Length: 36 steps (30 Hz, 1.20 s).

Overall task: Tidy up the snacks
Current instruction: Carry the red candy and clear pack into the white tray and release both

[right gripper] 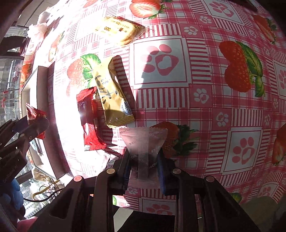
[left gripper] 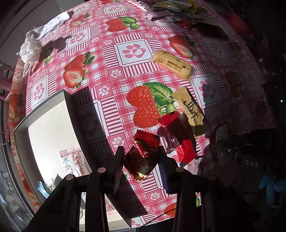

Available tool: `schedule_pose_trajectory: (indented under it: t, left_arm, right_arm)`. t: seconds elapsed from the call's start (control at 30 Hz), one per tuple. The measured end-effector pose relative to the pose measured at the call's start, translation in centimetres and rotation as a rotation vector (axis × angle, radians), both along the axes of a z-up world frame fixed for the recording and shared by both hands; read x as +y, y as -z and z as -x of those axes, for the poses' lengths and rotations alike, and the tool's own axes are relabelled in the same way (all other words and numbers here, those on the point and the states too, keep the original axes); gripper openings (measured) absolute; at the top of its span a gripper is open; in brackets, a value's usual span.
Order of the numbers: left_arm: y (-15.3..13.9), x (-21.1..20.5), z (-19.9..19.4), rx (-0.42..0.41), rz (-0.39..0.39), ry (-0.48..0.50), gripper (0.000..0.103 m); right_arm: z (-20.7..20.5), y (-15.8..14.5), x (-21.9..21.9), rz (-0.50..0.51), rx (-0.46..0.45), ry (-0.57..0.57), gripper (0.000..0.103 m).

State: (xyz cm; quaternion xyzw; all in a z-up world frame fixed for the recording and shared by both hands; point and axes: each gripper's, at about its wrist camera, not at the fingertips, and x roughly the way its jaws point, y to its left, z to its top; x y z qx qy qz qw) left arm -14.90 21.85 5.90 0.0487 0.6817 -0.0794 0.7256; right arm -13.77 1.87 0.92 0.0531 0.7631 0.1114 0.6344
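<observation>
My left gripper (left gripper: 142, 151) is shut on a dark red foil snack packet (left gripper: 143, 158) and holds it above the table, just right of a white box (left gripper: 20, 125). The packet and the left gripper also show in the right wrist view (right gripper: 34, 115). My right gripper (right gripper: 143, 153) is shut on a pale pink translucent snack packet (right gripper: 143, 142). On the cloth lie a red packet (left gripper: 176, 132) (right gripper: 89, 114), a gold packet (left gripper: 191, 108) (right gripper: 110, 92) and a yellow biscuit pack (left gripper: 172, 63) (right gripper: 118, 29).
The white box holds a crispy snack bag (left gripper: 73, 160) and a blue packet (left gripper: 42, 189). The strawberry and paw-print tablecloth (left gripper: 135, 51) covers the table. Crumpled white plastic (left gripper: 31, 48) lies far left. Several more snacks (left gripper: 169, 10) lie at the far edge.
</observation>
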Motion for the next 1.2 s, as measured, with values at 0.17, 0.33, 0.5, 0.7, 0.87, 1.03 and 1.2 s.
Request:
schedule_pose_trajectory:
  t: [0.17, 0.33, 0.5, 0.7, 0.87, 1.03, 1.2]
  left_arm:
    - [-1.7, 1.4, 0.2, -0.023, 0.005, -0.040, 0.040]
    - [-1.9, 3.1, 0.5, -0.042, -0.017, -0.106, 0.040]
    - [-2.0, 6.8, 1.9, -0.052, -0.043, -0.191, 0.040]
    - [-1.6, 10.8, 4.2, -0.030, -0.067, -0.292, 0.040]
    - [-0.7, 12.9, 5.8, 0.005, -0.075, -0.354, 0.040]
    - [0.4, 14.1, 7.1, 0.044, -0.090, -0.381, 0.041]
    - [0.9, 14.7, 7.9, 0.073, -0.100, -0.409, 0.063]
  right_arm:
    - [-0.2, -0.5, 2.4, -0.003, -0.012, -0.042, 0.028]
    - [-0.7, -1.3, 6.0, -0.023, -0.032, -0.114, 0.028]
    - [-1.4, -2.5, 9.4, -0.053, -0.050, -0.216, 0.028]
    - [-1.9, -3.8, 15.8, -0.103, -0.074, -0.348, 0.028]
    - [-1.2, -4.6, 21.3, -0.157, -0.080, -0.441, 0.028]
    - [-0.6, -4.6, 25.2, -0.194, -0.066, -0.497, 0.028]
    - [-0.3, -4.2, 28.2, -0.214, -0.038, -0.528, 0.029]
